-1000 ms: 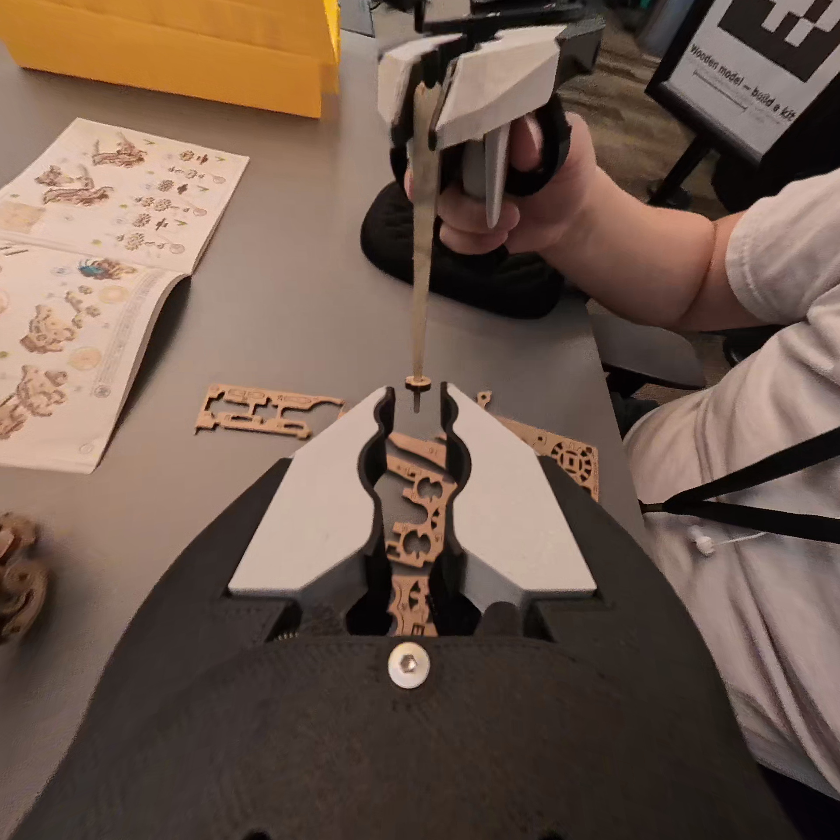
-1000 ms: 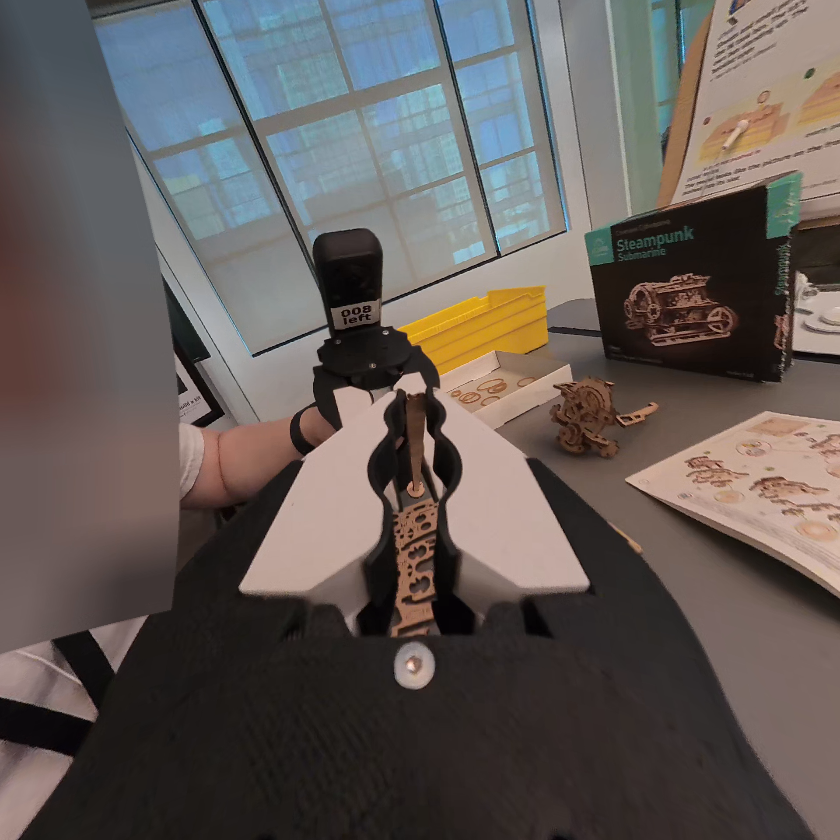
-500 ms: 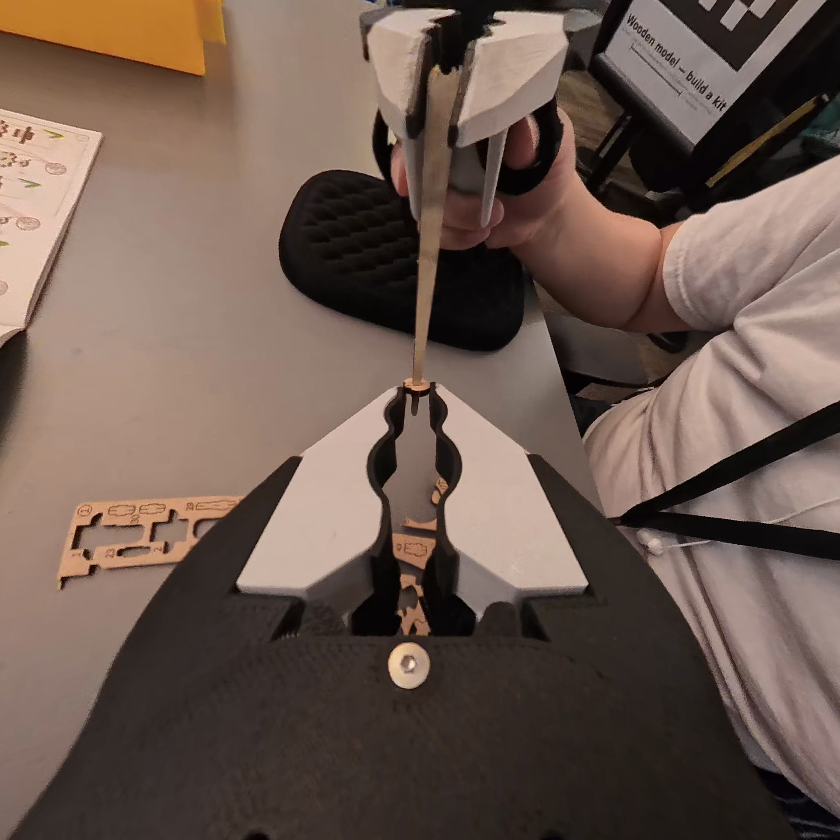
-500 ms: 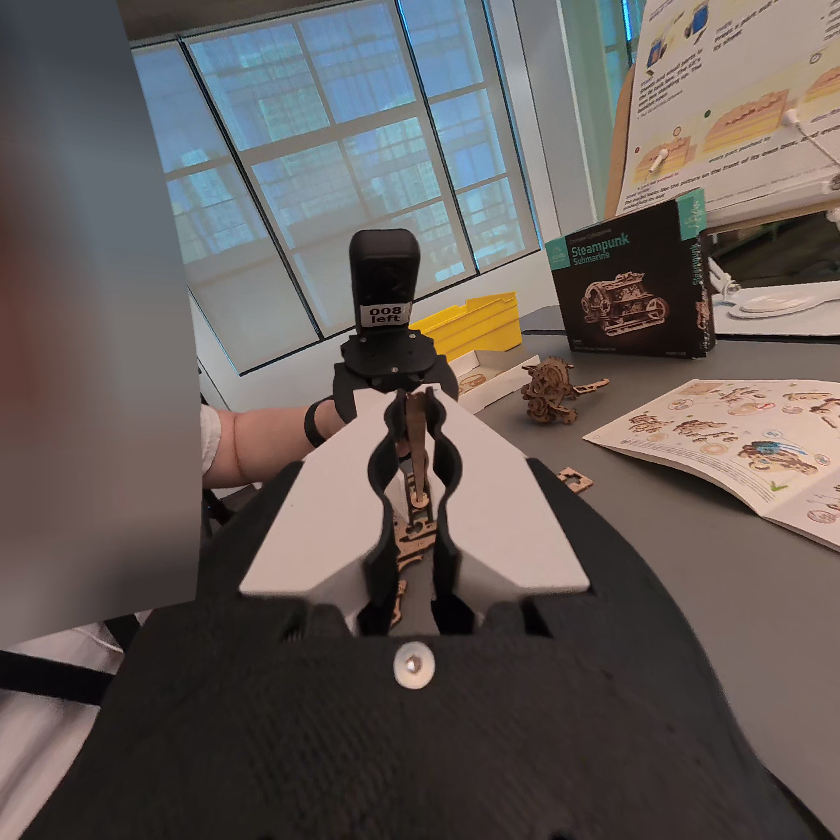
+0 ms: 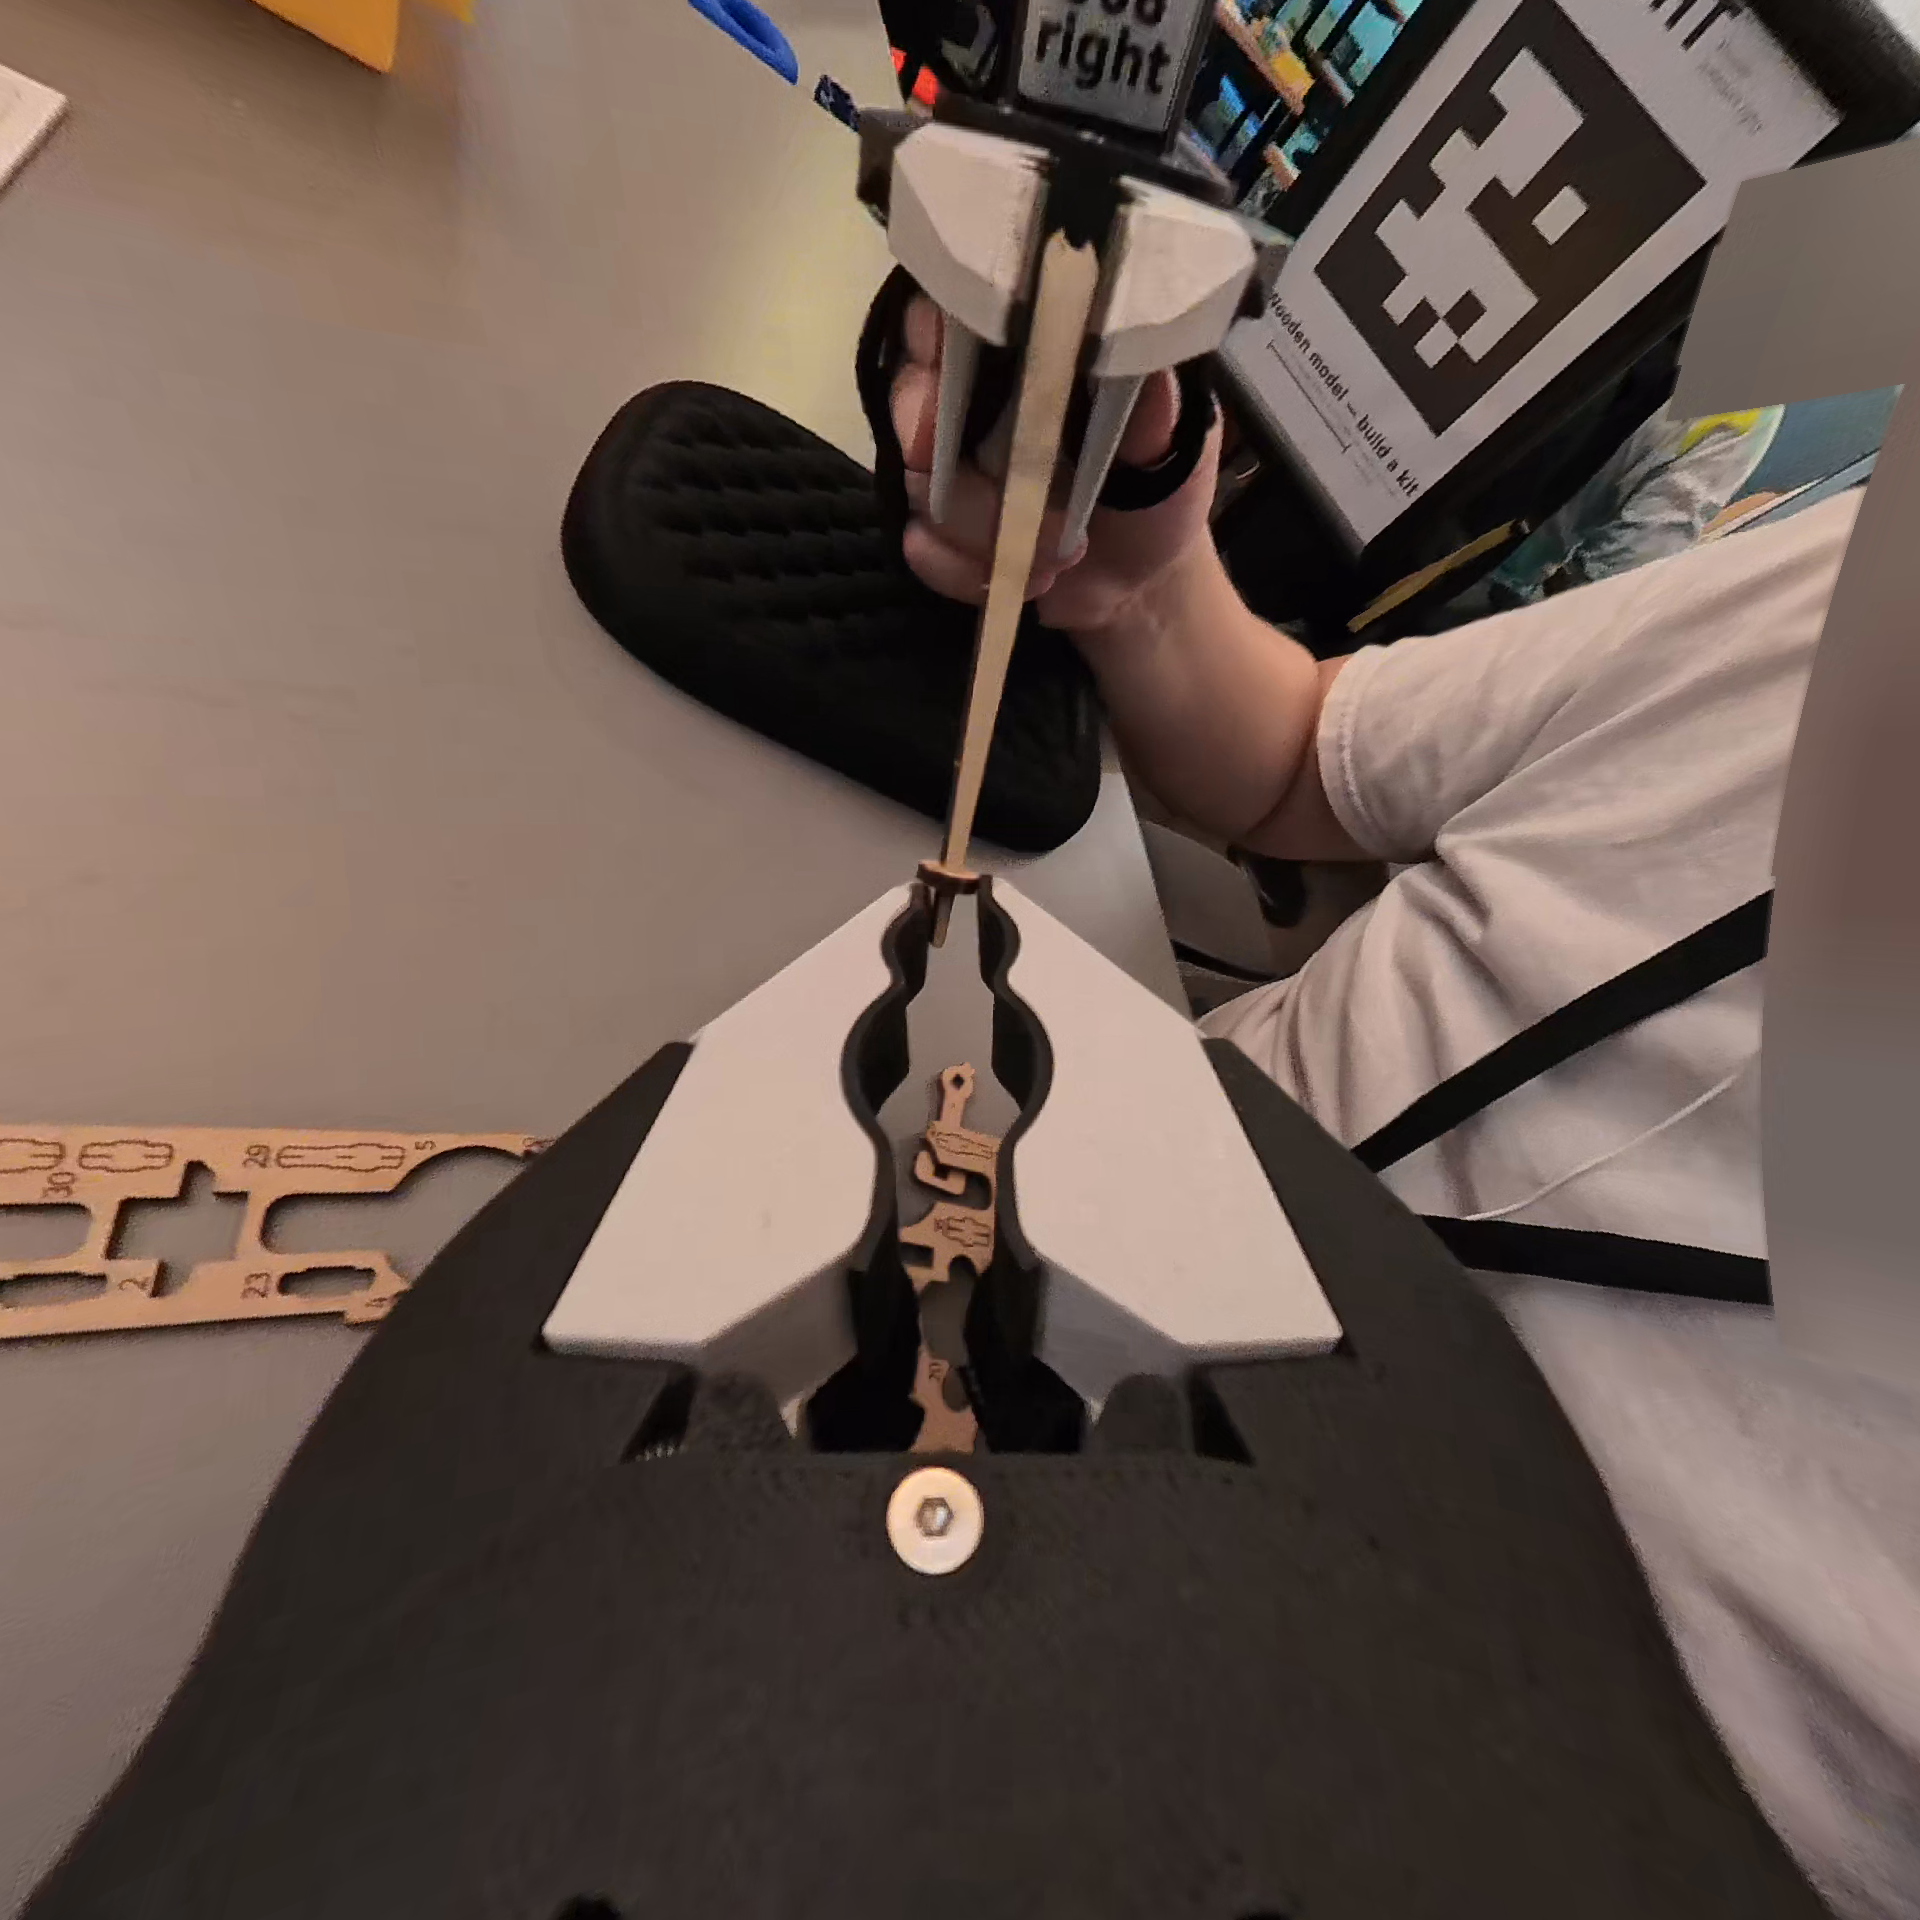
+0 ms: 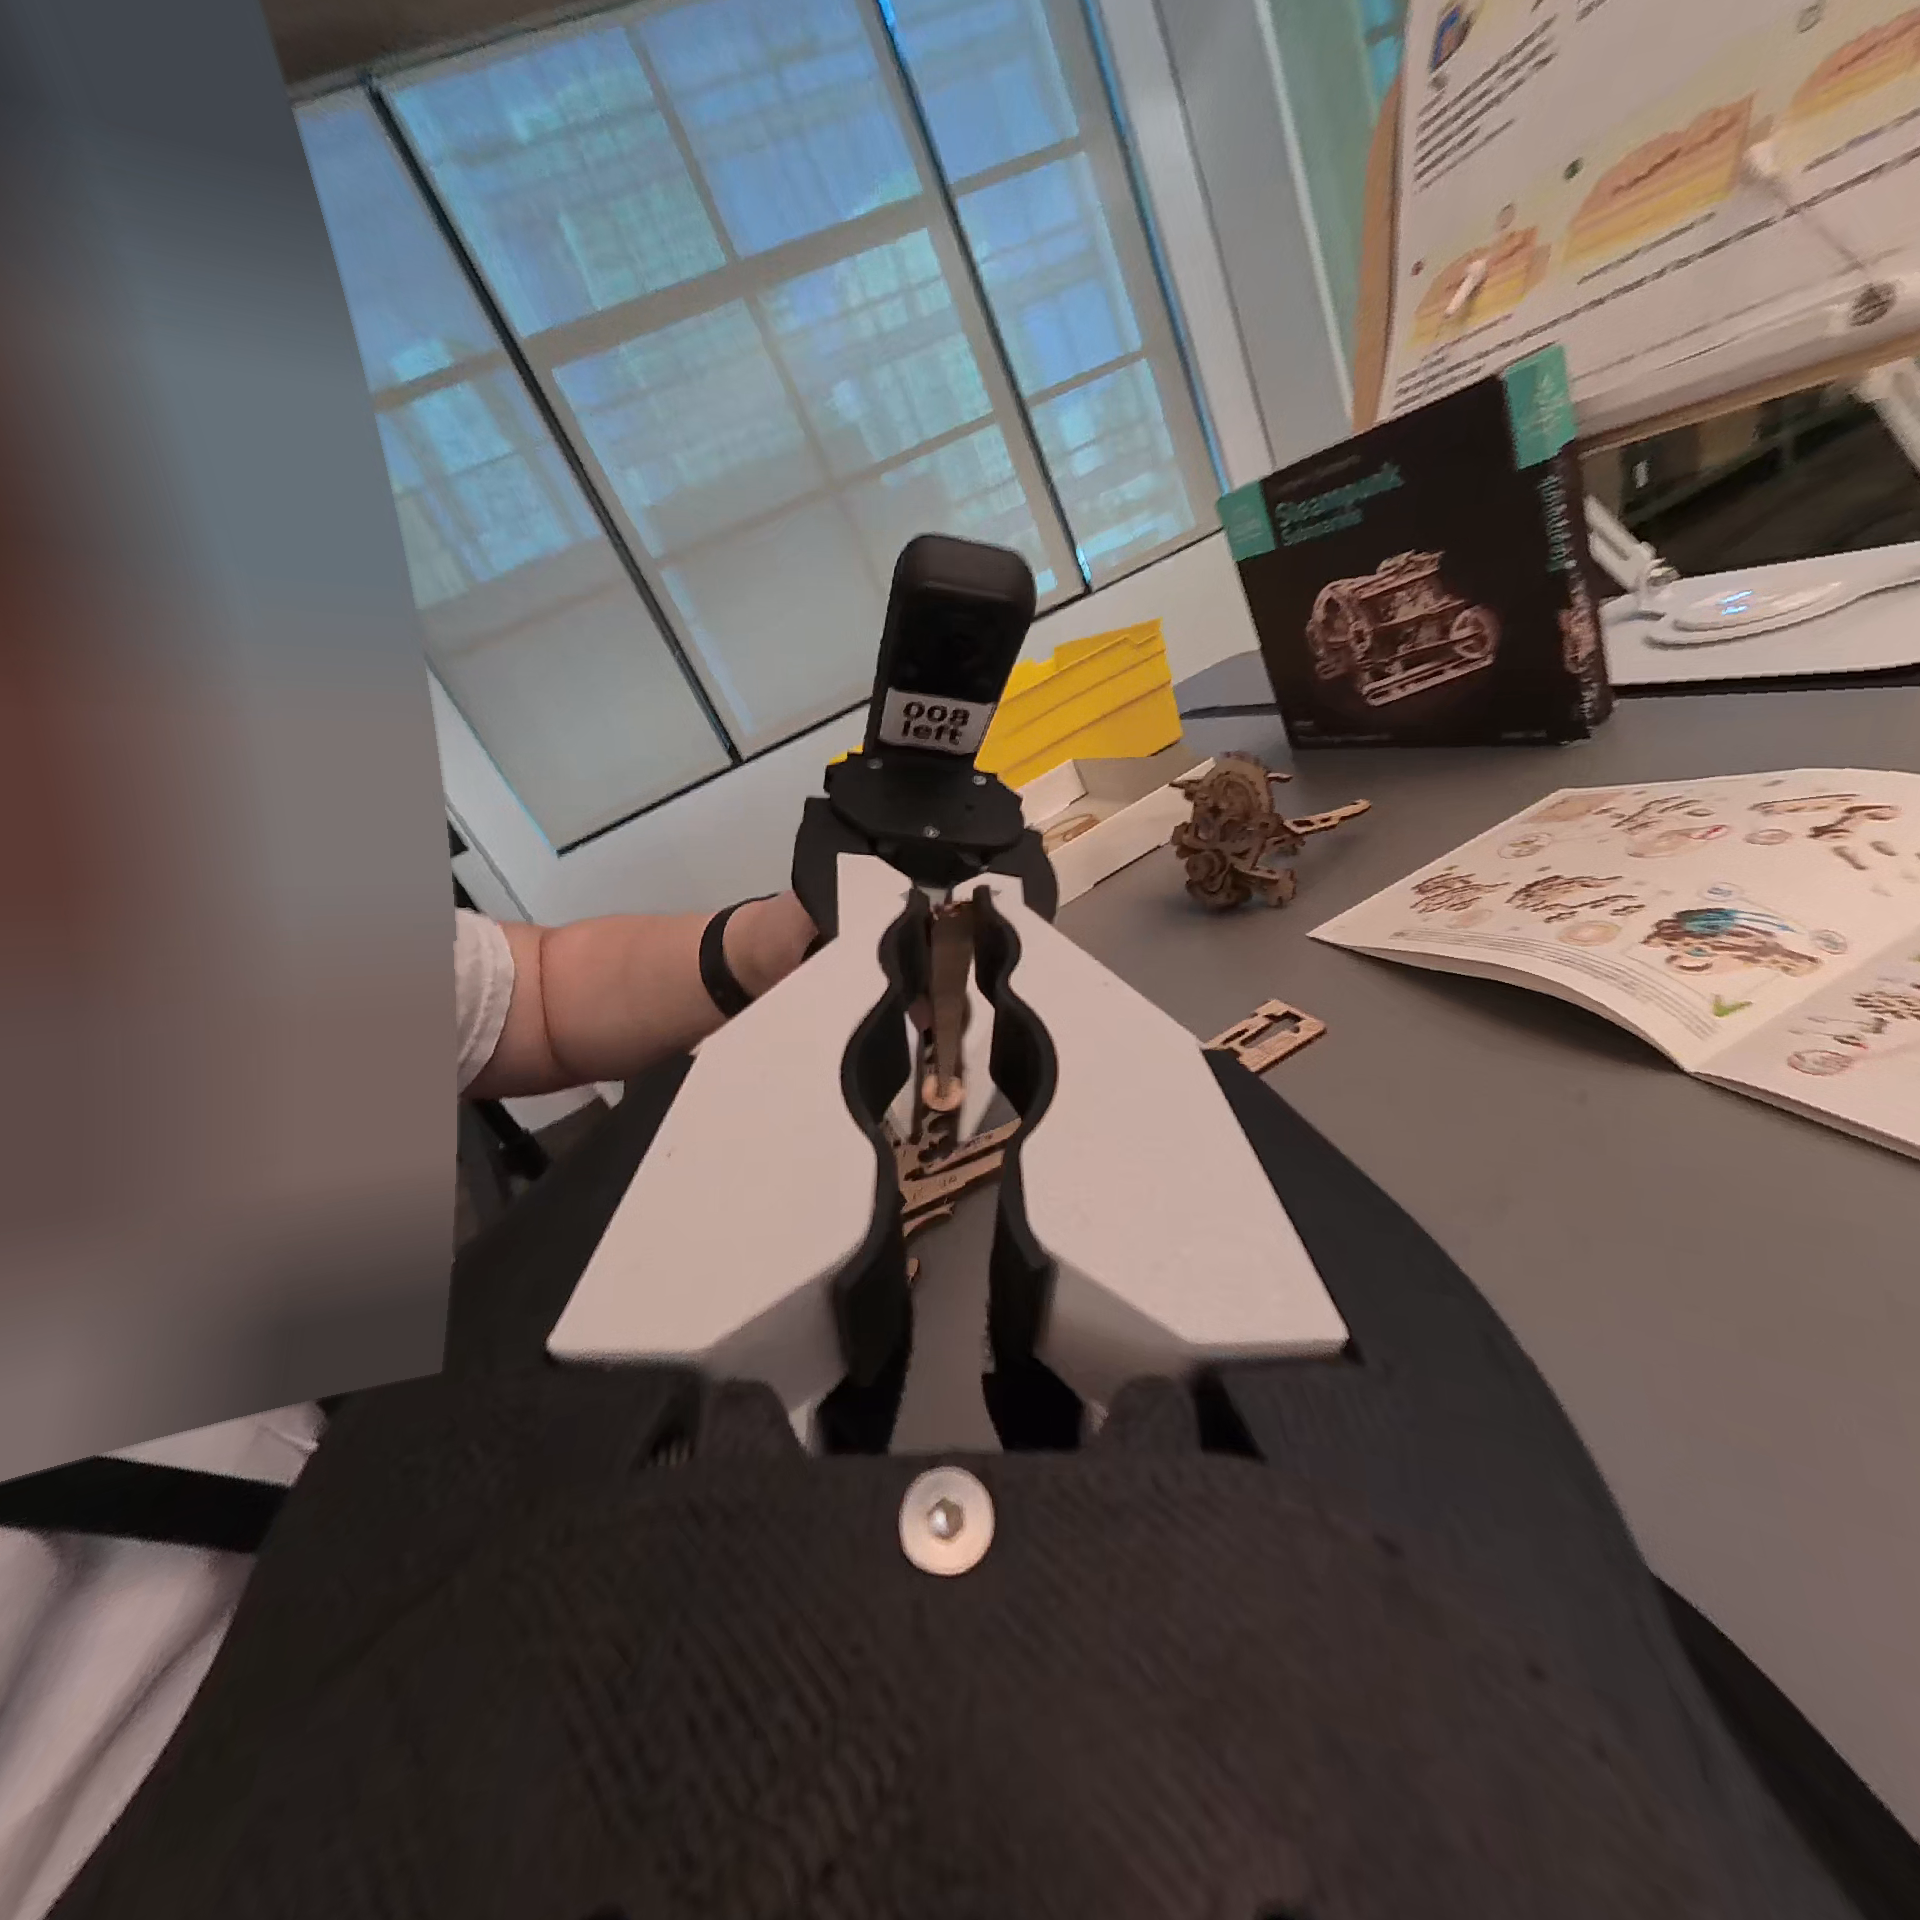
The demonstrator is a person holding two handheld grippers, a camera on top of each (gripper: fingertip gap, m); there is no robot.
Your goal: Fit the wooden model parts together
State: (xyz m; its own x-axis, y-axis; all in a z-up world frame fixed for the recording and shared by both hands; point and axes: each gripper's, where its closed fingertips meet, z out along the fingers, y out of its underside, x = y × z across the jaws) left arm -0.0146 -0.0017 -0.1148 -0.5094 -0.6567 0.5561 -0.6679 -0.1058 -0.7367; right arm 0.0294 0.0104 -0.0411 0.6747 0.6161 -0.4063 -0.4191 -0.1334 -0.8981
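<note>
My left gripper [image 5: 948, 894] is shut on a small wooden ring [image 5: 945, 876] pinched at its fingertips. My right gripper [image 5: 1070, 223] faces it from above and is shut on a thin tapered wooden stick [image 5: 1003, 623]. The stick's narrow end passes through the ring and pokes out just below it. In the right wrist view, the right gripper [image 6: 945, 902] holds the stick [image 6: 948, 987], with the ring [image 6: 942, 1091] at its far end. The left gripper's black body [image 6: 925, 831] sits beyond, its tips mostly hidden.
A cut-out wooden parts sheet [image 5: 187, 1226] lies on the grey table at left, another [image 5: 951, 1216] under my left fingers. A black pad [image 5: 769, 582] sits near the table's right edge. An instruction booklet [image 6: 1662, 935], a built wooden model [image 6: 1236, 831], a kit box [image 6: 1423, 592] and a yellow bin [image 6: 1081, 686] also show. Across from one pair of fingers to the other is roughly 9 centimeters. From either gripper's tips it is about 25 centimeters to the built wooden model [image 6: 1236, 831].
The left jaws have closed from slightly apart onto the ring at the stick's tip. Both grippers have shifted and tilted together, with the stick staying in the ring.
</note>
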